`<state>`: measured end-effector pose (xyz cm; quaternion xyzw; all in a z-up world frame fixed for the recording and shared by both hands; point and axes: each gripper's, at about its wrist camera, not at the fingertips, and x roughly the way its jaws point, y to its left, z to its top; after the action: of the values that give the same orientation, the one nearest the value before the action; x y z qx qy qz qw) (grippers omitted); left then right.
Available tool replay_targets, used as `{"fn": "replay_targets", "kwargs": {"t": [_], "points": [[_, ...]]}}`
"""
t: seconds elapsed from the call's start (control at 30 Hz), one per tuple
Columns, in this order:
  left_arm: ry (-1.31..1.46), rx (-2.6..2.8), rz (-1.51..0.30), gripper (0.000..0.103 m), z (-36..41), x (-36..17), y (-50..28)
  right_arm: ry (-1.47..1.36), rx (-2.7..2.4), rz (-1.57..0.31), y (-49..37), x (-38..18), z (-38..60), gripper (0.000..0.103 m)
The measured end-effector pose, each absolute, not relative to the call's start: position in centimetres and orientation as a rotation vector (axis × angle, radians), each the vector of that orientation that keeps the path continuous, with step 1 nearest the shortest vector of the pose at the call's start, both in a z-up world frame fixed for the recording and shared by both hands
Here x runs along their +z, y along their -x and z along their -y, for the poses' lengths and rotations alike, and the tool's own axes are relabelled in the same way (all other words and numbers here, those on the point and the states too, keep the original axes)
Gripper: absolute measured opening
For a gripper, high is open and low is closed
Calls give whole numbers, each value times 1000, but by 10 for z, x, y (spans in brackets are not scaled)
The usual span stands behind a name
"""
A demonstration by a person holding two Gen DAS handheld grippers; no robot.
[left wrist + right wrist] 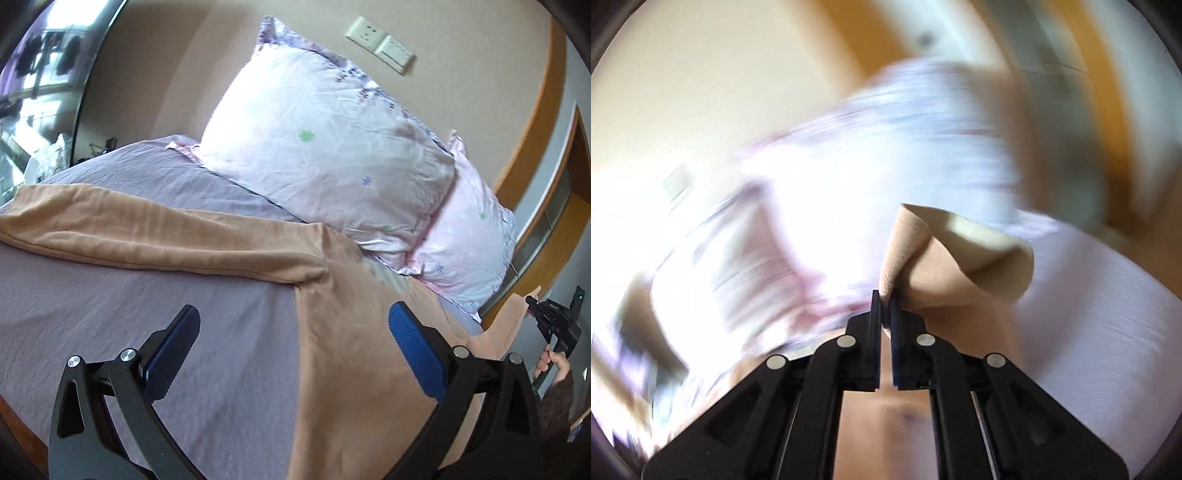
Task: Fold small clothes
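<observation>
The tan long-sleeved top (354,332) lay spread on the lavender bed (129,295), one sleeve (147,229) stretched sideways below the pillows (325,155), while the left gripper (295,332) hovered wide open and the right gripper (884,299) pinched its raised corner.

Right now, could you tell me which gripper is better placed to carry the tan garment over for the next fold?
Right. The right gripper is already shut on an edge of the tan garment, lifted off the bed. The left gripper hangs open above the fabric, holding nothing.
</observation>
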<state>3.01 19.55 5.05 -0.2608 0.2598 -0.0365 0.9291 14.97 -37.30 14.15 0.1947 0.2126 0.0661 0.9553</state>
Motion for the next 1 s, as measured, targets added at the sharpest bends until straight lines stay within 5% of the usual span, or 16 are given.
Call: {"fn": "replay_targets", "kwargs": {"t": [0.17, 0.3, 0.37, 0.43, 0.47, 0.73, 0.93, 1.0], "points": [[715, 3, -566, 102, -250, 35, -28, -207, 506, -596, -200, 110, 186, 4], [796, 95, -546, 102, -288, 30, -16, -95, 686, -924, -221, 36, 73, 8], [826, 141, -533, 102, -308, 29, -10, -133, 730, -988, -215, 24, 64, 23], [841, 189, -529, 102, -323, 28, -8, -200, 705, -931, -215, 34, 85, 67], [850, 205, -528, 102, -329, 27, -7, -240, 680, -880, -214, 43, 101, 71], [1080, 321, -561, 84, -375, 2, -11, -327, 609, -820, -223, 55, 160, 77], [1200, 345, -567, 82, -394, -2, -19, -367, 654, -820, -190, 58, 177, 81], [1241, 359, -570, 68, -404, -4, -20, -377, 675, -816, -187, 59, 177, 82]]}}
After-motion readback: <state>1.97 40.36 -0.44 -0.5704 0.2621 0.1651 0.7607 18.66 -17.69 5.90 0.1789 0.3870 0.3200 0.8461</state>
